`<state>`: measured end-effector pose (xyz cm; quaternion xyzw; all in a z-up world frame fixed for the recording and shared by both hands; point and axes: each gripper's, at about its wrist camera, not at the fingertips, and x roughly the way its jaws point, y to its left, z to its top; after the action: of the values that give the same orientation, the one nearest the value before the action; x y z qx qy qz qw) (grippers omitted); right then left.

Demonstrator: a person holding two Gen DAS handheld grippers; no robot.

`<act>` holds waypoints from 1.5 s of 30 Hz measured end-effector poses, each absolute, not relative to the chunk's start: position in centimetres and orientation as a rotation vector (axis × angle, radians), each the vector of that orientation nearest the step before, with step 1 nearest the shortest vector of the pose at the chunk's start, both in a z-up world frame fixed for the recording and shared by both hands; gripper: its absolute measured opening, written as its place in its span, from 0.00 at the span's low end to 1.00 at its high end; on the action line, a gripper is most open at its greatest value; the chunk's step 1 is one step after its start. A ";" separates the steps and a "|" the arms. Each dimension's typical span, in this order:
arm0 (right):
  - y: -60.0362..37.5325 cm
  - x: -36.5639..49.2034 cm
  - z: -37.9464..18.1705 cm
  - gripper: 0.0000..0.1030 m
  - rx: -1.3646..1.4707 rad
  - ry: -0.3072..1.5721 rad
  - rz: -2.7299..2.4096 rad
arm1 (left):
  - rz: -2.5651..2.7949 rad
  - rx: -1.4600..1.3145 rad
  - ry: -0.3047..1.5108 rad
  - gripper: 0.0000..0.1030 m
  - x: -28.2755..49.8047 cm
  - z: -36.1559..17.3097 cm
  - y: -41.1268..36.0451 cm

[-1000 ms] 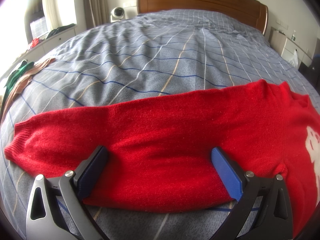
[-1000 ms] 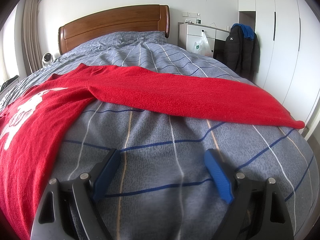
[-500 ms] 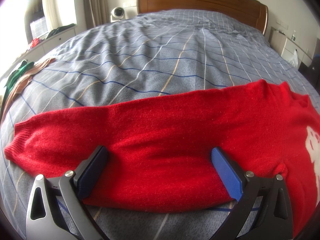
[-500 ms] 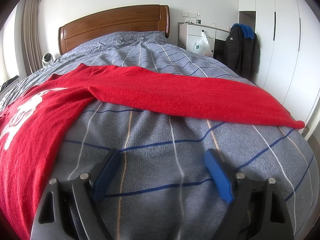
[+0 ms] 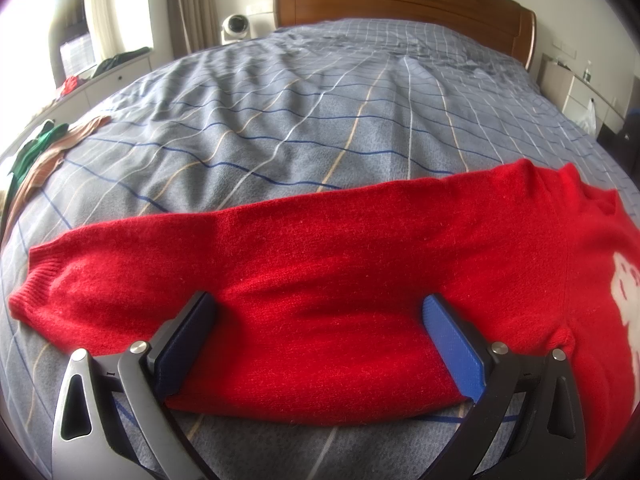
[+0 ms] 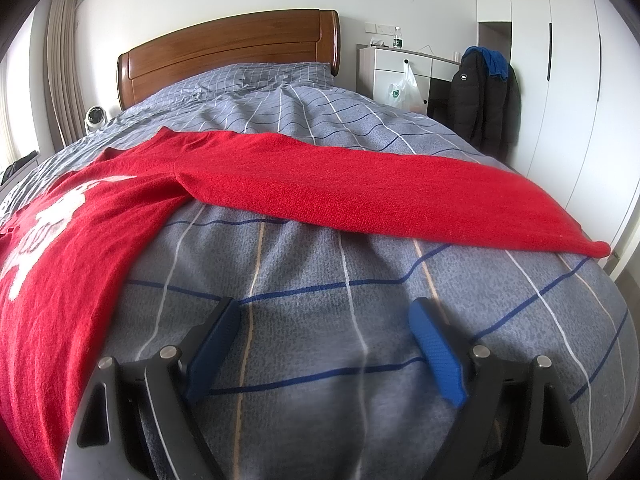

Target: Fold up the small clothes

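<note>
Closest in the left wrist view, the left tongs stand wide apart, their blue pads set down on either side of a stretch of the red sweater's sleeve, with the near edge of the sleeve lying between them; nothing is pinched. That sleeve runs leftward across the bed to a ribbed cuff, and to the right it joins the sweater's body, where part of a white print shows at the edge of the frame. In the right wrist view, the right tongs are likewise spread wide and hover just over the bare grey-blue checked bedcover, touching no cloth. To their left lies the sweater's body, front up with its white print, and just beyond the tongs the other sleeve reaches flat across the cover to the right, its end near the bed's edge. Farther off on the left side of the bed, some green and brownish clothes lie in a loose pile near the edge. At the far end stands the wooden headboard, with a small round white device beside it. Against the far wall on the right are a white cabinet with a plastic bag hanging on it, a dark jacket and tall white wardrobe doors.
</note>
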<state>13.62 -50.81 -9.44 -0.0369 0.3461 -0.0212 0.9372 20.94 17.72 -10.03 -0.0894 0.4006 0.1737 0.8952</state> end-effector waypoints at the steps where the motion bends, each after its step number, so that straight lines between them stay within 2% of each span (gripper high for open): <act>1: -50.8 13.6 -9.5 0.83 -0.075 0.708 -0.042 | 0.360 -0.185 0.830 1.00 21.0 -10.0 17.7; 45: -50.7 13.4 -9.5 0.85 -0.093 0.698 -0.053 | 0.360 -0.186 0.831 1.00 21.0 -10.0 17.8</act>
<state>13.42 -50.66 -9.49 -0.0453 0.3416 -0.0257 0.9384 20.97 17.77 -10.04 -0.0898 0.4007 0.1735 0.8951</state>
